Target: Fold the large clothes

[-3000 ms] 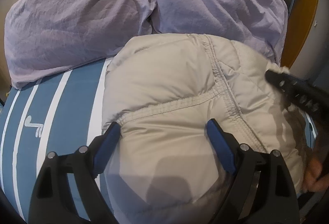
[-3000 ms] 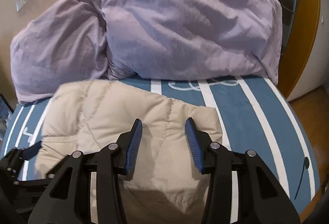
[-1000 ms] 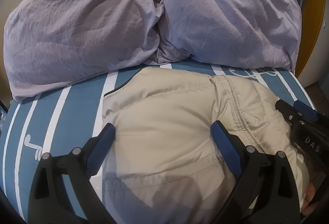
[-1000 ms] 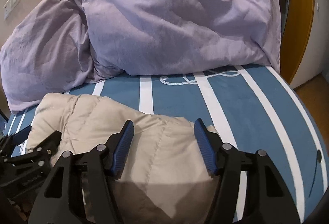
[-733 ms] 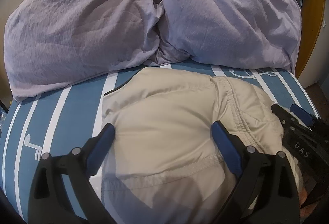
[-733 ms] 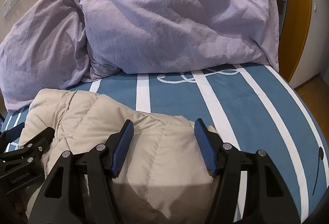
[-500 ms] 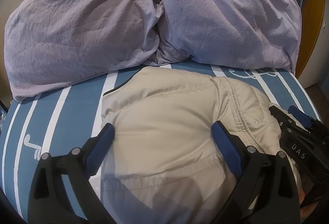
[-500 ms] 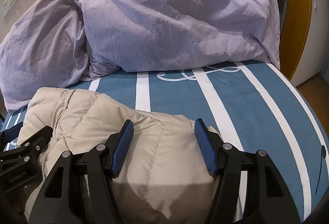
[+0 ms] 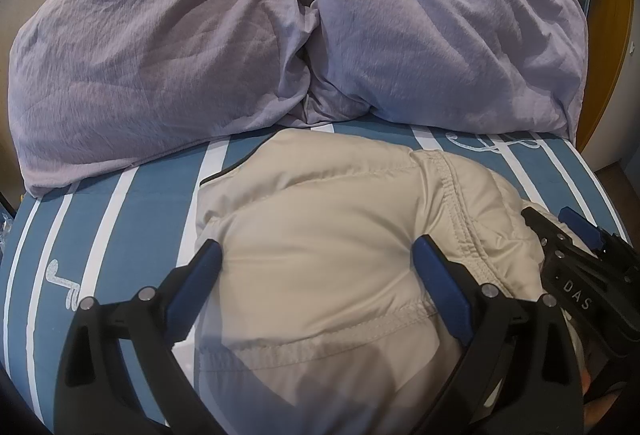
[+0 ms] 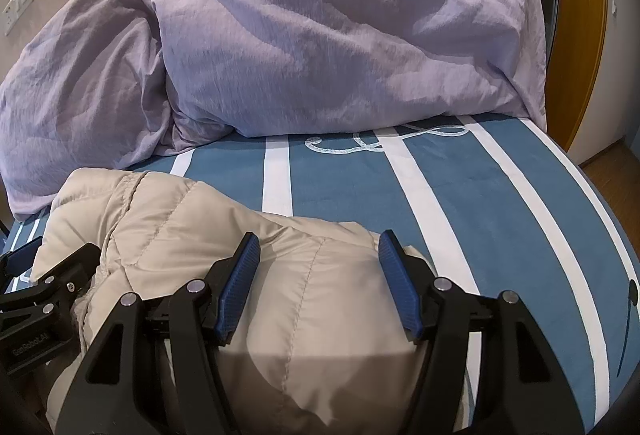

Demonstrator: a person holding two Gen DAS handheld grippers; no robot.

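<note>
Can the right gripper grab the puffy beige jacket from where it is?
Probably yes. The right gripper hangs open right over the beige jacket on the striped bed, with nothing between them.

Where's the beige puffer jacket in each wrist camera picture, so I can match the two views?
Left wrist: beige puffer jacket fills the lower centre, between the left claw's fingers.
Right wrist: beige puffer jacket sits lower left, under the right claw.
Shared landmark: the lilac duvet heaped behind it.
</note>
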